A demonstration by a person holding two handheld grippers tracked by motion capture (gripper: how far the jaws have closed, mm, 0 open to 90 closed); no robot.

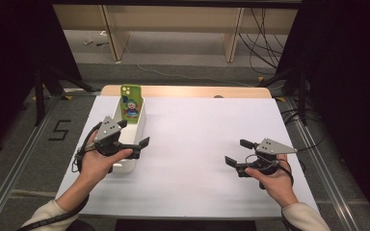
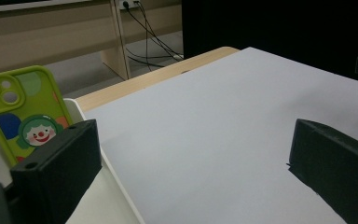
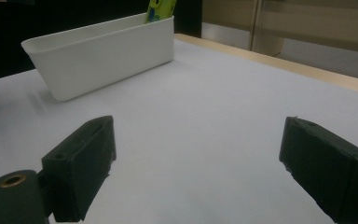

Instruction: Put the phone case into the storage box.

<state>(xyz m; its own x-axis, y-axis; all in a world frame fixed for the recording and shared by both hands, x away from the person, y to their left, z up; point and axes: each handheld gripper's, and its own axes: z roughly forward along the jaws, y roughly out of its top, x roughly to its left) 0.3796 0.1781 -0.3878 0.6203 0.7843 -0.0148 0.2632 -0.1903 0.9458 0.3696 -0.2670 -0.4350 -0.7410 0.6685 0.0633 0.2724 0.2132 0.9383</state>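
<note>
Now: left gripper (image 1: 134, 134) fingers apart | right gripper (image 1: 236, 152) fingers apart | floor marking (image 1: 59, 130) reads "5"

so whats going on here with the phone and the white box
A person sits at a white-covered table with a hand-held tool in each hand. A green phone with a cartoon case stands upright at the far end of a narrow white bin. The left tool hovers open at the bin's near end, one jaw over it. The right tool waits open over bare table, holding nothing.
</note>
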